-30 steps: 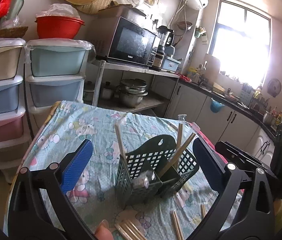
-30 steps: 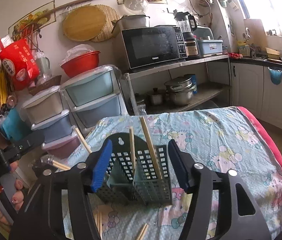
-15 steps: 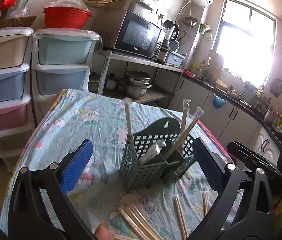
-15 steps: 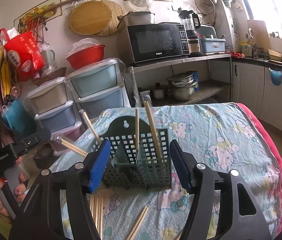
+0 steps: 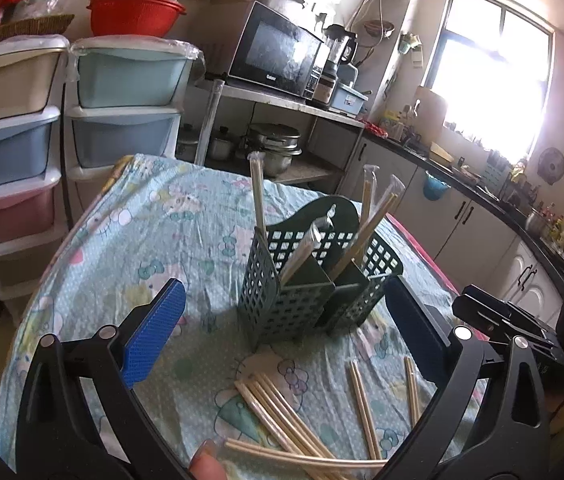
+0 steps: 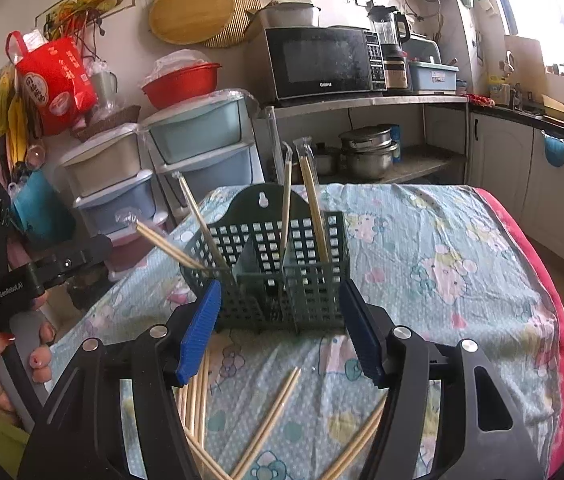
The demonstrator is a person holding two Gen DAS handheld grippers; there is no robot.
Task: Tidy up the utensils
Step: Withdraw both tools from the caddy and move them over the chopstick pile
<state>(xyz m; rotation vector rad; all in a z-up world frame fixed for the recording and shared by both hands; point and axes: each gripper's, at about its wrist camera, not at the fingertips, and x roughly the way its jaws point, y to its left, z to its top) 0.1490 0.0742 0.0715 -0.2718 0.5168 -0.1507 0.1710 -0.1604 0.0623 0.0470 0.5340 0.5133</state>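
A dark green perforated utensil caddy (image 5: 314, 280) stands on the table; it also shows in the right wrist view (image 6: 274, 276). Several wrapped chopstick pairs stand in its compartments (image 5: 258, 196) (image 6: 314, 200). More chopstick pairs lie loose on the cloth in front of it (image 5: 282, 412) (image 6: 270, 420). My left gripper (image 5: 282, 344) is open and empty, just short of the caddy and above the loose chopsticks. My right gripper (image 6: 278, 332) is open and empty, close to the caddy's near side.
The table carries a light blue cartoon-print cloth (image 5: 142, 240) with a red edge at the right (image 6: 554, 300). Stacked plastic drawers (image 5: 122, 112) stand behind the table. A microwave (image 6: 322, 60) sits on a metal shelf with pots below.
Both grippers have drawn back and tilted down from the caddy, bringing the loose chopsticks on the cloth into view. Both stay open.
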